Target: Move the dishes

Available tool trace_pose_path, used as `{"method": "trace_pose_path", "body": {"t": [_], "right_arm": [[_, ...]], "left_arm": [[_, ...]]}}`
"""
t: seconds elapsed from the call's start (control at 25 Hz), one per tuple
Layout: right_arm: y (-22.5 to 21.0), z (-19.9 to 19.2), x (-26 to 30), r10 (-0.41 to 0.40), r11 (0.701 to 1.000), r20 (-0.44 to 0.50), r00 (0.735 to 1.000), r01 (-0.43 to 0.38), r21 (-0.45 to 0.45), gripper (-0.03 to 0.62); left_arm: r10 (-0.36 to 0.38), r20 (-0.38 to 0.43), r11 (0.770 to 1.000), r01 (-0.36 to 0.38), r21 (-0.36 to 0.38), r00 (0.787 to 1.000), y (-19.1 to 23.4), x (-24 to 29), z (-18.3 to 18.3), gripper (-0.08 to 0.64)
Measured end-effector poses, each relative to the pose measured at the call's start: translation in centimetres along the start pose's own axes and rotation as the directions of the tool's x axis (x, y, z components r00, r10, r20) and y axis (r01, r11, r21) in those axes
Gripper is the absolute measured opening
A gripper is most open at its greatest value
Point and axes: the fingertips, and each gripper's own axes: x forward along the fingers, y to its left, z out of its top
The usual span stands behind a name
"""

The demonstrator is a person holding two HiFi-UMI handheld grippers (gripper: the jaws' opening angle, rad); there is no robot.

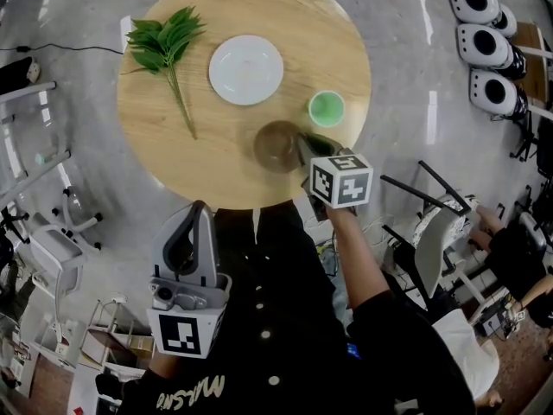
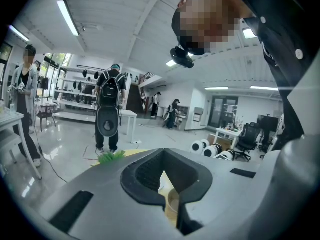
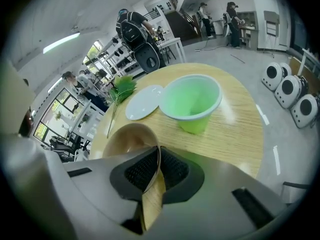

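Observation:
On the round wooden table [image 1: 216, 158] lie a white plate [image 1: 246, 69], a green cup [image 1: 327, 108] and a brown bowl [image 1: 276, 145] near the front edge. My right gripper [image 1: 304, 150] is shut on the bowl's near rim. In the right gripper view the thin rim [image 3: 156, 156] runs between the pads of the right gripper [image 3: 158, 160], with the bowl [image 3: 125, 136] to the left and the green cup [image 3: 192, 101] just behind. Whether the bowl rests on the table I cannot tell. My left gripper [image 1: 200, 207] hangs off the table by my body, its tips together and empty, as its own view [image 2: 162, 151] shows.
A sprig of green leaves [image 1: 164, 41] lies at the table's left. White chairs [image 1: 436, 232] stand at the right, and several white round devices [image 1: 484, 46] sit on the floor far right. A person with a backpack [image 2: 109, 109] stands beyond the table.

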Motion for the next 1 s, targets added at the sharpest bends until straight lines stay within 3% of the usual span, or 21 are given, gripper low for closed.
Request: {"method": "trace_pose_path", "body": {"t": [0.4,0.6,0.68,0.76,0.88,1.0], "right_arm": [[0.4,0.5,-1.9,0.015,0.999,-0.005,1.0,-0.015,-0.05,0.068],[-0.5,1.1,-5.7,-0.019,0.998,0.019,1.0,0.02,-0.06,0.072],[-0.8,2.6,-7.8,-0.036,0.996,0.067,0.997,0.041,-0.073,0.058],[-0.6,5.1,-9.8,-0.031,0.994,0.138,0.99,0.044,-0.098,0.003],[1.0,9.0,-11.7,0.035,0.985,0.208,0.977,0.001,-0.171,0.002],[2.4,12.3,-11.4,0.101,0.958,0.207,0.973,-0.039,-0.284,0.002]], "left_arm": [[-0.002,0.037,1.0,0.002,0.01,0.999,-0.4,-0.5,1.4,0.009],[0.006,0.081,1.0,-0.007,0.018,0.997,-0.1,-1.4,3.0,0.009],[0.011,0.103,1.0,-0.013,0.021,0.995,-0.1,-1.8,4.1,0.009],[0.018,0.131,0.999,-0.021,0.026,0.991,-0.2,-2.2,5.4,0.009],[0.028,0.173,0.999,-0.033,0.029,0.984,-0.4,-2.8,7.3,0.009],[0.041,0.2,0.999,-0.047,0.027,0.979,-0.5,-3.3,8.5,0.009]]}}
